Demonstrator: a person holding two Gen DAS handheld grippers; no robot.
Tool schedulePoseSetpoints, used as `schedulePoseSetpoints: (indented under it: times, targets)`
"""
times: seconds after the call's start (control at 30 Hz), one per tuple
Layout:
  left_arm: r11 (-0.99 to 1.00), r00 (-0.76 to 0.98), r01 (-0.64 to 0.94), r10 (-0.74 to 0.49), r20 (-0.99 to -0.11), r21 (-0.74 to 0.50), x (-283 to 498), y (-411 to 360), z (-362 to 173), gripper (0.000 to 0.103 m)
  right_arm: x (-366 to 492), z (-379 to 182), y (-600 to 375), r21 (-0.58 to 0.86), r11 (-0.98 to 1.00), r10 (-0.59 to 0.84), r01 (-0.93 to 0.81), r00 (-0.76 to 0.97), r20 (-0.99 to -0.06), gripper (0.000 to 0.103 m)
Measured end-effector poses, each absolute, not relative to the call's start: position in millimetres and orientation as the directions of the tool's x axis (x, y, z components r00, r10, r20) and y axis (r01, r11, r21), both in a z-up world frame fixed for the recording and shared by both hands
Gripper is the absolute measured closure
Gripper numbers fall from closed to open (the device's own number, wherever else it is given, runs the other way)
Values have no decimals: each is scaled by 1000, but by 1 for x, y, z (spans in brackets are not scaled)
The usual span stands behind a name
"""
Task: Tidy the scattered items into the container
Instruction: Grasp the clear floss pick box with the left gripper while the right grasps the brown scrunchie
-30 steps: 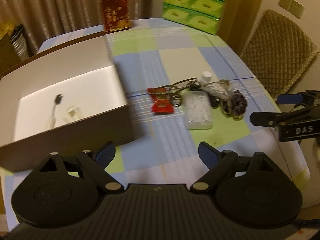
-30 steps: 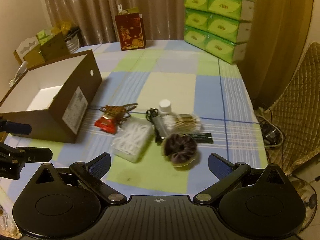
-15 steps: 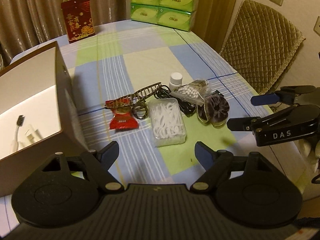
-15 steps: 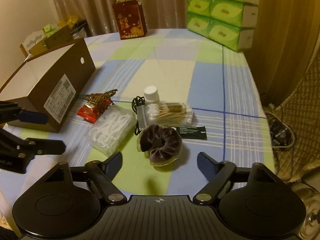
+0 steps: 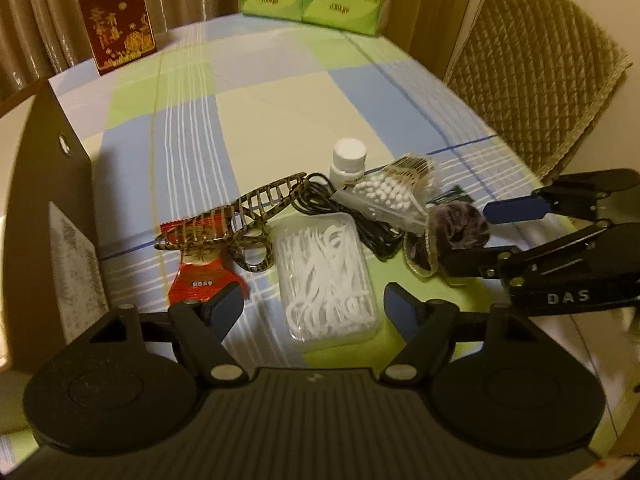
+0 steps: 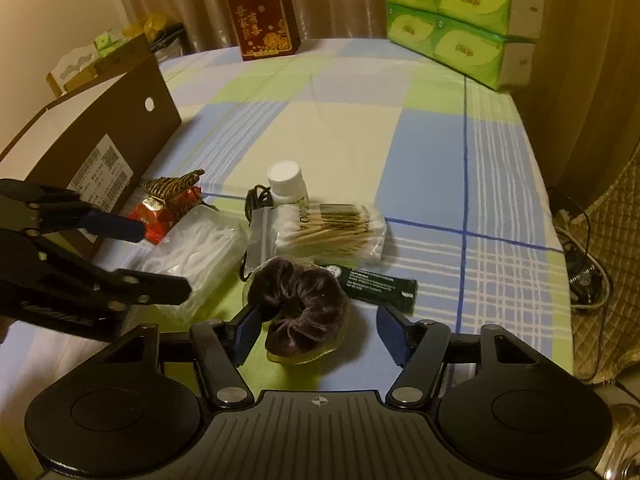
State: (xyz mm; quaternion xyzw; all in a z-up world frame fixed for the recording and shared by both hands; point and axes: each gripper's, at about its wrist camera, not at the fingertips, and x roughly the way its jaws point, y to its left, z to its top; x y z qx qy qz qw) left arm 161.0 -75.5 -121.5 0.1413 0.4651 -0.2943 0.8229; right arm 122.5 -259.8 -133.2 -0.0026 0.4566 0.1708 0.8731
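Observation:
A clear box of floss picks (image 5: 328, 276) lies on the checked tablecloth between the fingers of my left gripper (image 5: 312, 306); its jaws are closing and the pads stand just off the box. A dark velvet scrunchie (image 6: 308, 308) sits between the fingers of my right gripper (image 6: 320, 332), whose jaws are also closing; the right pad is still apart from it. Behind lie a tortoiseshell hair claw (image 5: 240, 216), a red packet (image 5: 200, 280), a white bottle (image 5: 348, 160), a bag of cotton swabs (image 6: 328, 228), a black cable (image 5: 352, 216) and a dark green sachet (image 6: 376, 284). The brown cardboard box (image 6: 100, 140) stands at the left.
A red gift bag (image 6: 264, 20) and stacked green tissue packs (image 6: 460, 20) stand at the far edge of the table. A quilted chair (image 5: 532, 72) is beyond the right edge. Cables lie on the floor (image 6: 584, 264) to the right.
Both grippers have sunk toward the pile and narrowed their jaws. The left one swung away from the cardboard box to the floss box; the right one closed in around the scrunchie.

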Motion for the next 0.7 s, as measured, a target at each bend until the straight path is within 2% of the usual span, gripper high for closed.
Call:
schedulePoseSetpoints:
  times: [0.07,0.13,0.23,0.37,0.5,0.53,0.6,0.63,0.67,0.7]
  targets:
    - [789,390,613,-342,-855,-36,165,-79,-128,29,123,-135,-259,159,936,308,-315,513,-801,62]
    - [790,379,612,-337,-862,-40,167,-82,-133,32,122,-136,-259,176,929,328,-326,504,-799,70]
    - [785,353,617,-340,-872,-57,167,-83,-140,50,119,-136,-259,177,928,329,-327,499,-802,76]
    - [778,359,627,-338,-870,-43,160,-78,-141,50,113,-134,-262,193,924,337,-329,469,-816,81]
    - [772,342,635,-318,-885,-32,149,-63,-138,50,103,-132,-265,228,913,363,-338,422,-831,81]
    - [773,335,634,-311,-889,-32,145,-58,-137,50,100,-131,-264,237,909,372,-342,414,-831,80]
    - [777,319,628,-303,-898,-39,138,-48,-135,50,95,-128,-262,239,907,376,-346,412,-830,60]
    - [780,312,625,-303,-900,-46,134,-44,-135,50,93,-127,-260,227,908,370,-352,423,-827,40]
    - [782,309,621,-306,-901,-53,131,-40,-134,48,91,-127,-257,211,910,363,-357,438,-822,32]
    - [784,310,618,-313,-898,-59,128,-37,-133,44,91,-128,-255,198,911,356,-363,444,-822,32]
